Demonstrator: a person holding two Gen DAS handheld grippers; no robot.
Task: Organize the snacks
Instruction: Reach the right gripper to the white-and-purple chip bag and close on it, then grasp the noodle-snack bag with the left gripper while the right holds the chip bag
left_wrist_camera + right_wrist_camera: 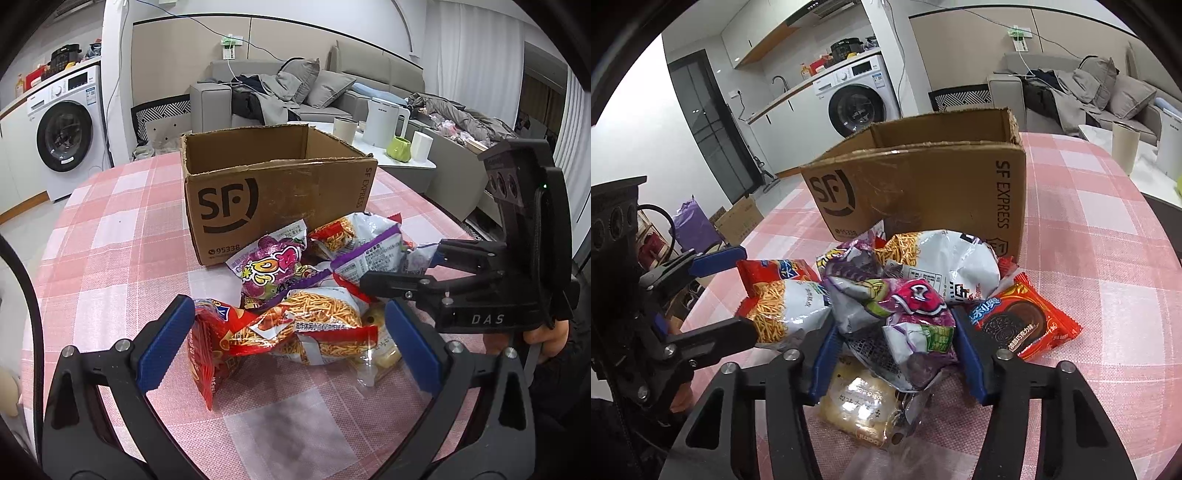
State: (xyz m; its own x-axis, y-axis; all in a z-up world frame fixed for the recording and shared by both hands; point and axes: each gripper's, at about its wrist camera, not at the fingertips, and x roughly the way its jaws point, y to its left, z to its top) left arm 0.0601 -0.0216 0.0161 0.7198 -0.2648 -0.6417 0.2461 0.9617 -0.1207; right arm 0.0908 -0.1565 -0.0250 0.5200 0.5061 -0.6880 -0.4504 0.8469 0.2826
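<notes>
Step in hand: the first pick is judged to be under way; the cardboard box [273,192] is seen open-topped, no snack showing inside, its floor hidden.
Snacks: a pile of packets [314,295] is heaped on the pink checked tablecloth [110,229], just in front of the box.
Right gripper [895,354]: its jaws are set either side of the purple-and-white packet [908,317], pads touching the crumpled foil; a firm pinch cannot be confirmed.
Left gripper [284,343]: its jaws are spread wide around the near edge of the pile, with the noodle-snack packet [317,325] between them, nothing clamped.
Other items: a red biscuit packet [1023,325] and a clear-wrapped pastry [857,406] are left beside the pile.
Next move: the right jaws would need closing firmly, then a lift over the box wall.
</notes>
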